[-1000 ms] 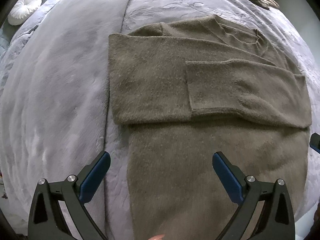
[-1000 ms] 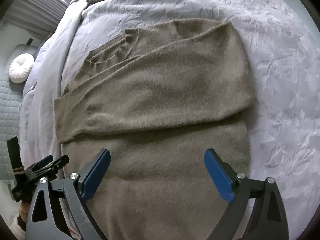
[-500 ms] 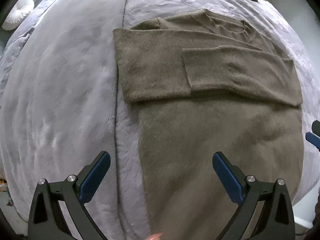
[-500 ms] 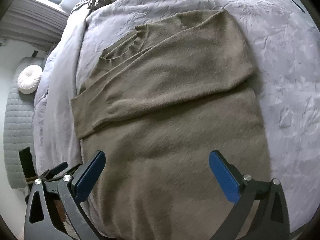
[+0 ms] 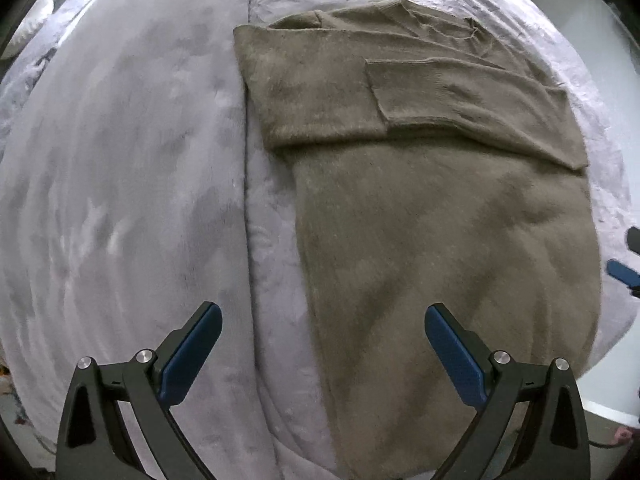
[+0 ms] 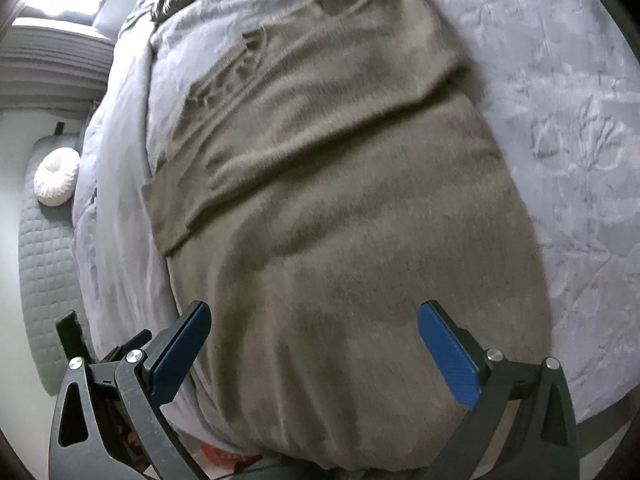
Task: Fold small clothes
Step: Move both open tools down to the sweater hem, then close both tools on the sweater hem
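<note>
One brown sweater (image 5: 440,220), two claws, one bed.

The sweater lay flat on the grey bedspread (image 5: 120,200), its long axis running from the hem at the near bed edge to the collar at the far end, both sleeves folded across the chest. The left claw (image 5: 320,344) and the right claw (image 6: 312,344) each hovered spread apart, gripping nothing, above the hem. Bare bedspread lay on both sides; one white round cushion (image 6: 56,182) sat beyond the bed.
</note>
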